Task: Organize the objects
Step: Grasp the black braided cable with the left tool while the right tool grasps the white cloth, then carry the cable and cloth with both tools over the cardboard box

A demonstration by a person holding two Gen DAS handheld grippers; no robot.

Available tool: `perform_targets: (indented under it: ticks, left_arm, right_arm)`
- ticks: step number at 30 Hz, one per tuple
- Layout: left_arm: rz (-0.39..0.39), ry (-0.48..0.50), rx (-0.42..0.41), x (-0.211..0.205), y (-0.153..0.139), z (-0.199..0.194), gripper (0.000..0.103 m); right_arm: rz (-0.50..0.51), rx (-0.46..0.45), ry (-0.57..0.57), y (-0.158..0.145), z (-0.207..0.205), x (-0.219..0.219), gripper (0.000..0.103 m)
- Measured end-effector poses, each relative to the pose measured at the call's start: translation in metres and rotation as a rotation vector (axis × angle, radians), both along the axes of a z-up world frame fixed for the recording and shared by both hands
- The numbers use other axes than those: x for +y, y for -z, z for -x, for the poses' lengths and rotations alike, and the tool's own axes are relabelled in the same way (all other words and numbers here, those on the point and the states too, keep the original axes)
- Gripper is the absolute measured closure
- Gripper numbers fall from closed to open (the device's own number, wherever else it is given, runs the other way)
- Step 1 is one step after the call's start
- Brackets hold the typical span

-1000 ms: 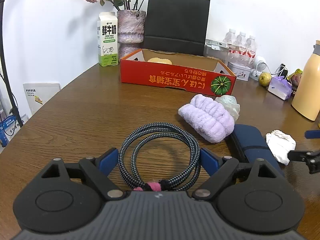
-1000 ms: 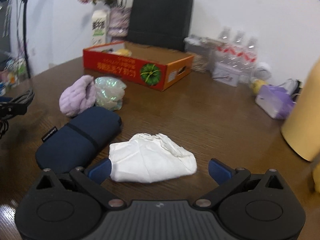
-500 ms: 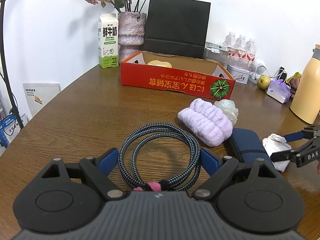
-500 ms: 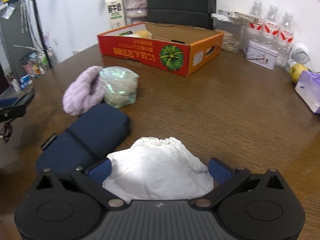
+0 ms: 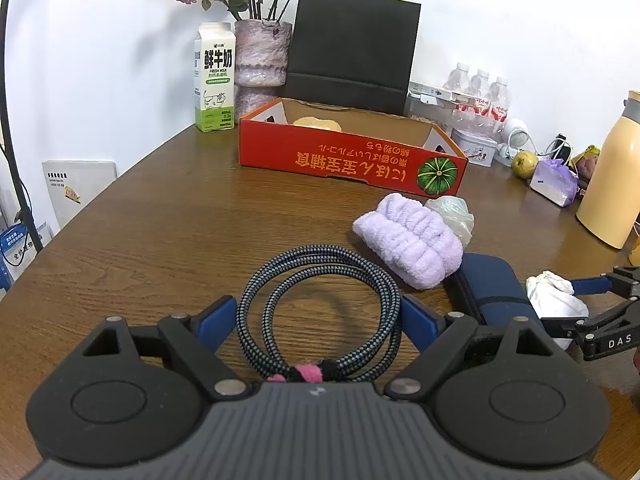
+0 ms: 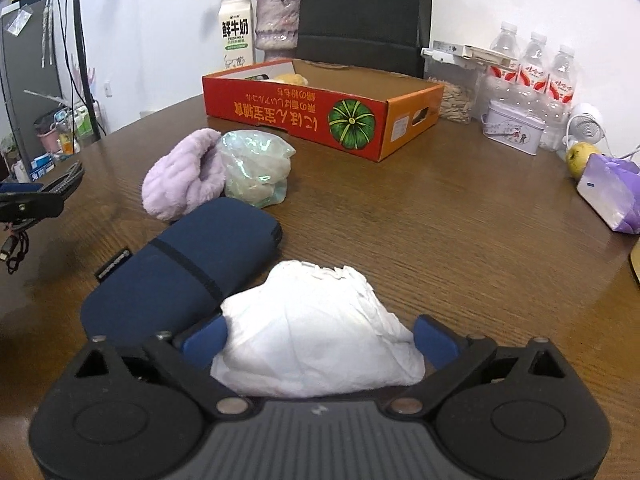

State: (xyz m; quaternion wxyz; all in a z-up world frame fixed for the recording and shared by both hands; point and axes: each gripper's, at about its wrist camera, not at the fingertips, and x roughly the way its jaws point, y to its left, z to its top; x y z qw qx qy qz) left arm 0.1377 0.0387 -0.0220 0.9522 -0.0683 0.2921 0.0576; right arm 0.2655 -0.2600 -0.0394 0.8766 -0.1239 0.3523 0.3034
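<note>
My left gripper [image 5: 318, 312] is shut on a coiled grey braided cable [image 5: 320, 252], one pad against each side of the coil. In the right wrist view a loose cable end [image 6: 8, 252] dangles below it. My right gripper [image 6: 320, 336] straddles a crumpled white wad [image 6: 316, 340] lying on the wooden table [image 5: 160, 240]. Its jaws are closing and the pads stand beside the wad without squeezing it. A navy pouch [image 6: 180, 272] lies just left of the wad. Beyond it are a lilac fluffy cloth [image 6: 184, 184] and a shiny clear bag [image 6: 256, 168]. A red cardboard box [image 5: 348, 160] stands open farther back.
Along the back stand a milk carton [image 5: 214, 80], a vase of dried flowers [image 5: 262, 56] and a black paper bag [image 5: 352, 44]. To the right are water bottles [image 6: 532, 72], a tin [image 6: 512, 128], an apple [image 6: 580, 156], a purple pack [image 6: 612, 192] and a yellow flask [image 5: 616, 176].
My right gripper has moved forward and tipped down over the white wad, which now lies between its fingers. Its jaws have narrowed slightly. The left gripper and cable have not moved.
</note>
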Motion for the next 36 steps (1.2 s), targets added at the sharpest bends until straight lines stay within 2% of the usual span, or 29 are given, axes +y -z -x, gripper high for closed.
perform_targets:
  ticks: [6,8,10,15,19,24,36]
  left_arm:
    - [0.015,0.004,-0.004,0.002,0.001,0.003,0.015]
    - [0.019,0.006,-0.008,0.003,0.001,0.005,0.015]
    - [0.021,0.01,-0.012,0.003,0.0,0.007,0.015]
    - [0.03,0.017,-0.02,0.004,0.0,0.01,0.015]
    - [0.033,0.021,-0.03,0.006,-0.002,0.012,0.015]
    - [0.038,0.021,-0.042,0.009,-0.004,0.01,0.015]
    - [0.036,0.046,-0.096,0.01,-0.018,-0.003,0.015]
  right_arm:
    - [-0.021,-0.002,-0.001,-0.004,0.012,-0.003,0.023]
    - [-0.036,0.0,0.008,-0.005,0.014,-0.007,0.032]
    - [-0.054,-0.004,0.027,-0.007,0.017,-0.01,0.047]
    - [-0.08,-0.031,0.057,-0.006,0.028,-0.01,0.06]
    - [-0.071,-0.095,0.101,-0.007,0.041,-0.004,0.061]
    - [-0.119,-0.143,0.15,-0.016,0.05,0.001,0.062]
    - [-0.207,-0.216,0.177,-0.044,0.06,0.027,0.062]
